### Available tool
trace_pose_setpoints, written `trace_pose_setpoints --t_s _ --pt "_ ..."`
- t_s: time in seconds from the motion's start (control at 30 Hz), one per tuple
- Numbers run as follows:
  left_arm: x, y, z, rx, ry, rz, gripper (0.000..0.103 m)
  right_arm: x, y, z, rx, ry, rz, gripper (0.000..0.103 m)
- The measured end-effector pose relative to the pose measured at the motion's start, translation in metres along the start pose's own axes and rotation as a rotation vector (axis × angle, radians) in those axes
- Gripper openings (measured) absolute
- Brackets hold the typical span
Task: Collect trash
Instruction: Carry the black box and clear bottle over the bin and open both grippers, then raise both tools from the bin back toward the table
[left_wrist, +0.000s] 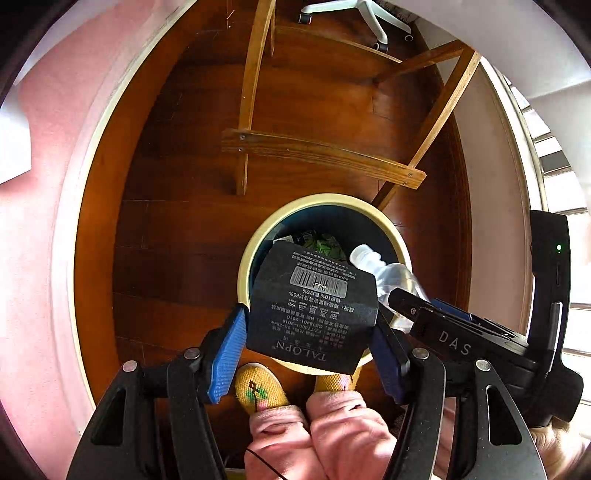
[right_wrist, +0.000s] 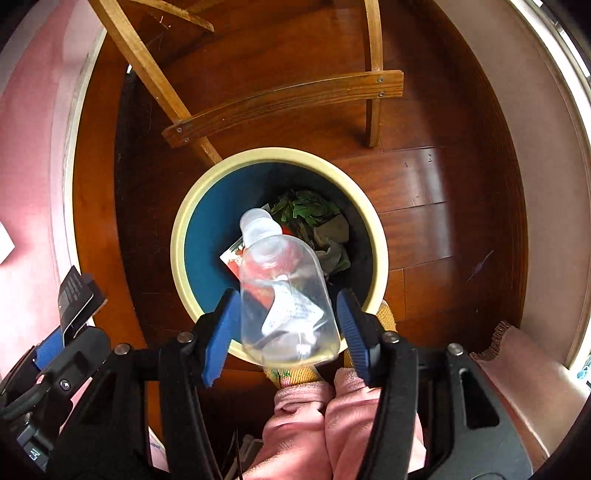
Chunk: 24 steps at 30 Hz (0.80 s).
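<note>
Both grippers poised over the waste bin (right_wrist: 184, 229), each with one piece of trash. The left gripper (left_wrist: 308, 345) has its blue pads (left_wrist: 229, 354) spread to either side of a black printed card (left_wrist: 314, 310); the left pad touches the card's edge, but whether the right pad presses it cannot be told, so the card may be held lightly or already let go. The right gripper (right_wrist: 284, 332) stands with its pads apart from the walls of a clear plastic bottle (right_wrist: 284, 291), which is blurred and points neck-down toward the bin mouth; the jaws look open. To drop well, keep each item over the blue interior, clear of the cream rim, and part the jaws fully so nothing catches. Leaves and wrappers (right_wrist: 310, 218) already lie inside. The bin stands on a dark wooden floor (right_wrist: 424, 184), just before the person's slippers (left_wrist: 260, 387), near a bentwood chair frame (right_wrist: 284, 99), with pink walls around
</note>
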<state>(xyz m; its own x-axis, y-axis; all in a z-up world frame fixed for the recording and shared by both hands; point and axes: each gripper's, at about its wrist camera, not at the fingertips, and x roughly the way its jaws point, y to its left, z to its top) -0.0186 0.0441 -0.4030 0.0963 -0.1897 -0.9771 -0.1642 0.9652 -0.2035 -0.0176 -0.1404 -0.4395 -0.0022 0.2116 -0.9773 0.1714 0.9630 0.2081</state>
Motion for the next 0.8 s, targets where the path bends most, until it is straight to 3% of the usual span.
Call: trace_pose_setpoints --t_s 0.07,0.1,0.37,0.6,0.8 --pt "0.005 0.000 0.003 0.002 -0.005 0.019 0.083 0.000 -0.007 0.002 0.025 -0.009 0.030 0.061" --pt "0.006 0.000 0.004 0.005 -0.013 0.029 0.086 -0.001 -0.010 0.003 0.035 -0.010 0.040 0.062" --pt "-0.014 0.000 0.009 0.027 -0.060 0.070 0.088 -0.025 -0.009 -0.002 0.009 -0.052 0.034 0.063" --pt "-0.073 0.003 0.007 0.011 -0.105 0.079 0.088 -0.077 0.013 -0.007 -0.041 -0.113 0.030 0.063" --pt "-0.150 -0.006 0.005 0.025 -0.171 0.075 0.088 -0.145 0.032 -0.013 -0.067 -0.161 0.041 0.063"
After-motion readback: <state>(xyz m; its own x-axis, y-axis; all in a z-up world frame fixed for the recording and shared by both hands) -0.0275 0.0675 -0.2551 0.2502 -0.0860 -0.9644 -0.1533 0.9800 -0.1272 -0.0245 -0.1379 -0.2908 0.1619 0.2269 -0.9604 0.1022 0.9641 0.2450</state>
